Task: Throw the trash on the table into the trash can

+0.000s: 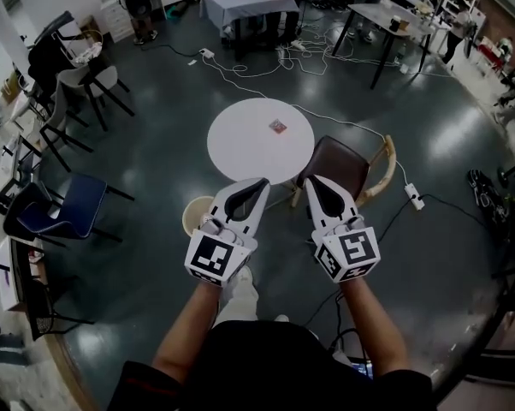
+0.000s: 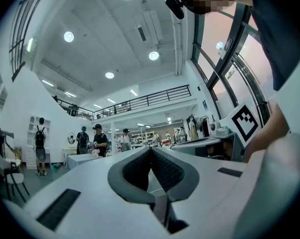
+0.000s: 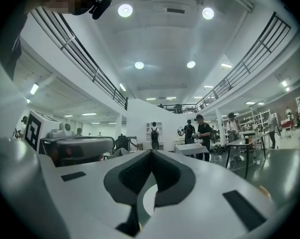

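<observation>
Trash [image 1: 277, 127], a single small reddish scrap, lies on your round white table [image 1: 240, 148], toward its right side and well apart from both grippers. You hold the left gripper [image 1: 261, 181] up in front of you, its tip over the table's near edge in the head view. Its jaws are pressed together, the dark pads meet at the tip, and nothing sits between them. Your right gripper [image 1: 311, 180] is raised just beside it, parallel. Its jaws are likewise pressed together and empty, and its tip overlaps the brown chair [image 1: 343, 163] that stands at the table's near right. The trash can [image 1: 192, 210], cream and round, stands on the dark floor just beside the table's near left edge, partly hidden behind your left gripper. A blue chair [image 1: 73, 205] stands well off to the left, and white cables [image 1: 240, 74] trail across the floor beyond the table. Both gripper views look out level across the hall rather than down at the table. In them you see ceiling lights, a balcony rail and several people [image 2: 97, 139] standing by a far table, with neither the trash nor the can in sight.
</observation>
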Demonstrator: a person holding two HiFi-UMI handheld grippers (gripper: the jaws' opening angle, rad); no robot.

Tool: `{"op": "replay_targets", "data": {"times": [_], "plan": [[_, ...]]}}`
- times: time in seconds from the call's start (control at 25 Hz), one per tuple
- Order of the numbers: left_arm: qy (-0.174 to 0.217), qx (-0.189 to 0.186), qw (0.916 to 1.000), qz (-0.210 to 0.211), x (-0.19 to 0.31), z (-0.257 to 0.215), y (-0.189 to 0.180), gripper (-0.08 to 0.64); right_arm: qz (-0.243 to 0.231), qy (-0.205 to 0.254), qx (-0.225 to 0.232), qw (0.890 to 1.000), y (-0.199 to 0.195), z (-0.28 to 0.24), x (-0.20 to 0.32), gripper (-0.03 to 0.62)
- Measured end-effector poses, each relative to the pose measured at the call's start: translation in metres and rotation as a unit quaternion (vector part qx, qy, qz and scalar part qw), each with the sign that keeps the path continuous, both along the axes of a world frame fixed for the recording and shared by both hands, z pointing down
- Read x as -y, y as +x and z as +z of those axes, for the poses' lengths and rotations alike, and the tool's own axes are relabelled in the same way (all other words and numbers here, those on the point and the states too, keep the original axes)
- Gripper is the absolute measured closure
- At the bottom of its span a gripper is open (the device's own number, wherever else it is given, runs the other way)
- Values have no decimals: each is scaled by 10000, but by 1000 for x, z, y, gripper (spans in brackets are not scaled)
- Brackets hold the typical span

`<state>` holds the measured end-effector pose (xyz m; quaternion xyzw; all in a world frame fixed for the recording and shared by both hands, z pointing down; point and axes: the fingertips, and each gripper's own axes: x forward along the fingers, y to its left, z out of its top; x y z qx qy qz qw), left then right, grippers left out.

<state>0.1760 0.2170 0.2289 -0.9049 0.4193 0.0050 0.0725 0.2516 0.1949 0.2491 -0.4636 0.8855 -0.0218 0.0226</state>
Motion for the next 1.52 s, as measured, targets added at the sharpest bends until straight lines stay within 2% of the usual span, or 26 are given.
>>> {"op": "replay_targets", "data": {"times": [0.28,0.56,0.76,1.04,1.52], "plan": [[-49,14,9999,139,78,-9,-29,545,152,-21,-19,9999,-29,-7,74,575],[-71,-92,9995,289,129,-16,-68,545,299,-2,-173,9994,-64,-18,121,575],[-64,-234,9984,513,151,-16,-90,545,389,12,-291,9988,-85,-22,142,575],[-159,-283,9978,573,176,-4,-118,545,536,-14,-323,9980,-105,-12,168,575],[-368,-160,9975,582,220,23,-128,545,631,-237,-363,9971,-109,17,218,575]]}}
